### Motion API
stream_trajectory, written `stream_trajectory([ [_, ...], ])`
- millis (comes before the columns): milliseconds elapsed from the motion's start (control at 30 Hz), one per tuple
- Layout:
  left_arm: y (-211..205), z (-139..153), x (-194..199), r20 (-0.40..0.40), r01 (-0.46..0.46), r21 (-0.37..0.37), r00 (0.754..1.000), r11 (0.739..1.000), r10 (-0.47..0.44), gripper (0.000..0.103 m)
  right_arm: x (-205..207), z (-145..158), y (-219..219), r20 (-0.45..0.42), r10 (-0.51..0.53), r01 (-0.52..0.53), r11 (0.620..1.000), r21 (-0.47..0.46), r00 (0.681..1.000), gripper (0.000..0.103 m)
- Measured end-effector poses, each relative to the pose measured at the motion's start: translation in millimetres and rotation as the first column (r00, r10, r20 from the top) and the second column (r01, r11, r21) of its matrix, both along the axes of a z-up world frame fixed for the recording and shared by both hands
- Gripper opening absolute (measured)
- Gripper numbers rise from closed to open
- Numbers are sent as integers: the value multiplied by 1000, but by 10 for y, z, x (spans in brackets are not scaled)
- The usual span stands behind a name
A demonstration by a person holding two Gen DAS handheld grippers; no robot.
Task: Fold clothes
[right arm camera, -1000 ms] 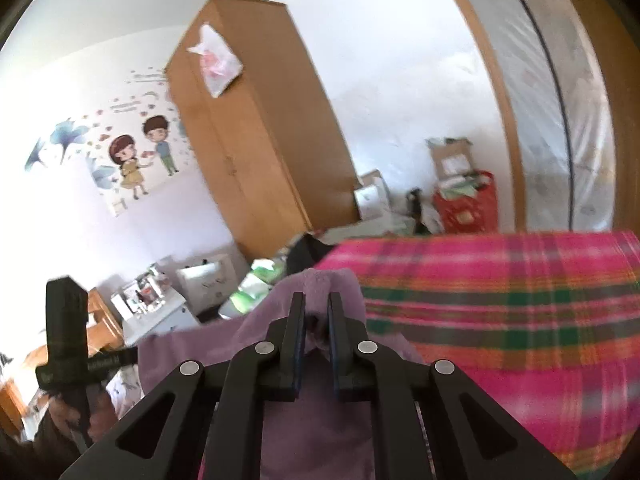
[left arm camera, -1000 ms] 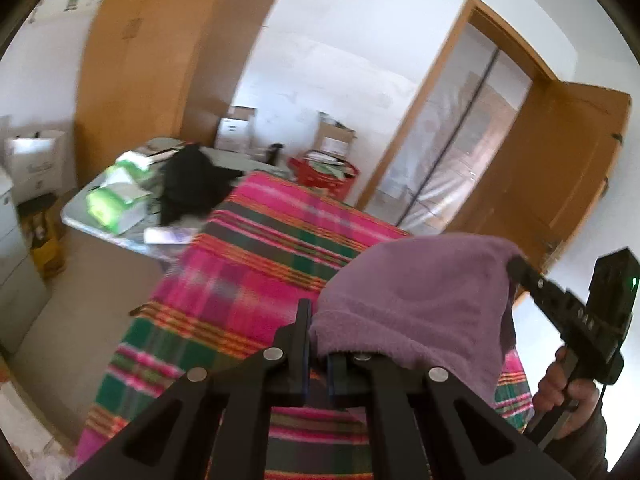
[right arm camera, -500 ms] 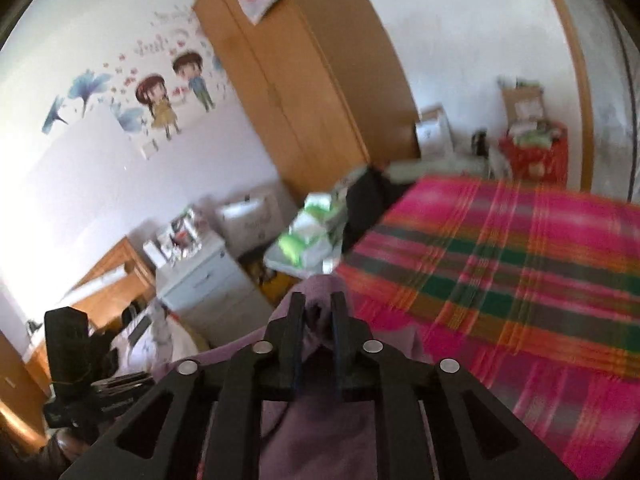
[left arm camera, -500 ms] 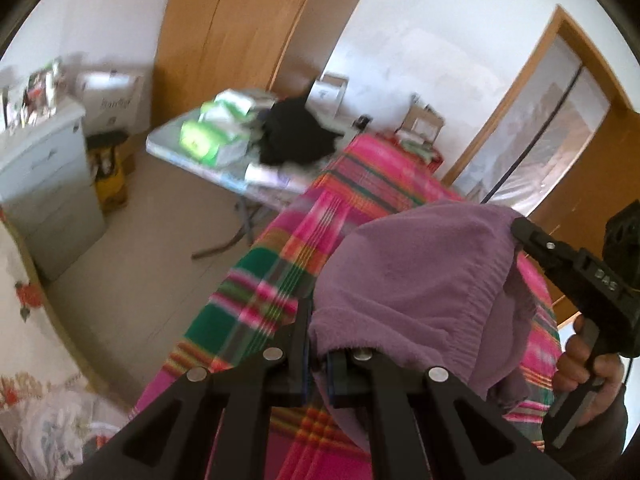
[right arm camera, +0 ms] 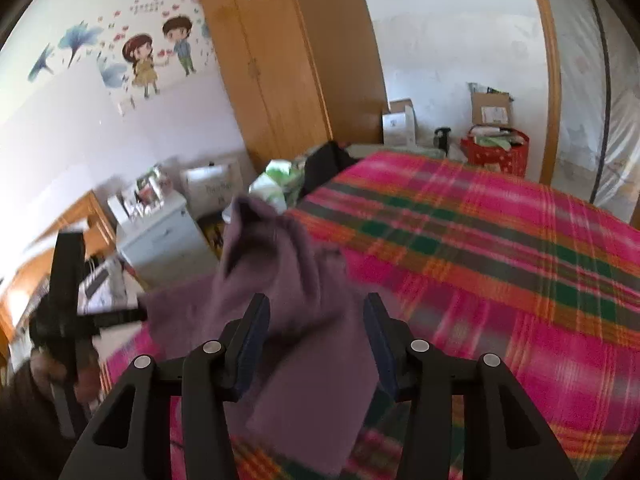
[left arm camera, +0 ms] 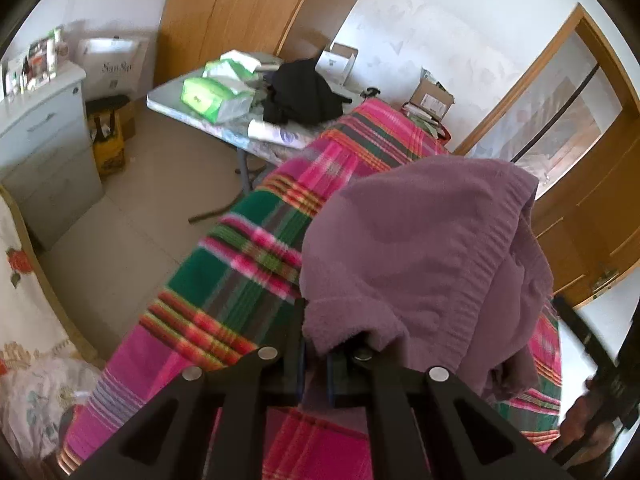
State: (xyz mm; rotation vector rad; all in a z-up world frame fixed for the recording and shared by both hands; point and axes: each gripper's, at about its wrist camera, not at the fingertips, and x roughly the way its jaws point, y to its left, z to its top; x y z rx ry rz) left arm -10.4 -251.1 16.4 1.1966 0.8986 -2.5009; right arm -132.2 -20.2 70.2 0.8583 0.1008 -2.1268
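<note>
Purple fleece garment [left arm camera: 420, 256] hangs over the plaid bed [left arm camera: 240, 280], pinched at its waistband by the left gripper [left arm camera: 314, 354]. Right gripper [right arm camera: 316, 336] jaws just opened, cloth loose between them. Lay it flat on the bed before folding.

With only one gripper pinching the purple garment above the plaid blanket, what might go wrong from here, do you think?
1. The right gripper has just been opening, its fingers clear of the purple garment; the freed side may drop bunched rather than flat.
2. The left gripper pinches only an edge, so the fabric could slip free.
3. The garment hangs near the side of the plaid blanket and might slide floorward.
</note>
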Motion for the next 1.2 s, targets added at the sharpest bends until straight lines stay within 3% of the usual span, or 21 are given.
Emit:
stream_trajectory([
  [167,29,16,158,-3,21,0,1000,1000,-21,10,243,-291,120,20,-30,28,997,66,999,51],
  [267,103,97,282,4,42,-48,999,998,-42,12,422,-361,108,-49,-11,16,995,102,999,51],
  [367,225,230,367,-19,76,-102,997,992,-78,12,494,-421,69,-56,9,-3,995,99,998,51],
  [500,506,406,360,-70,161,-187,982,969,-176,14,506,-513,-20,-30,6,-2,993,121,1000,51],
  [567,652,440,270,-56,195,-228,976,954,-212,14,455,-558,-5,-11,-25,26,992,121,1000,51],
  [733,941,441,23,-49,284,-213,952,935,-301,14,345,-645,60,31,-94,90,990,108,995,51],
  [967,1243,375,-275,53,337,-317,940,887,-338,14,255,-685,146,64,-140,134,987,87,988,50],
  [1067,1355,376,-292,70,347,-359,936,866,-346,14,224,-701,188,75,-151,144,986,86,986,45],
  [1200,1458,369,-298,81,379,-380,922,844,-377,14,207,-679,285,62,-194,187,977,101,979,25],
])
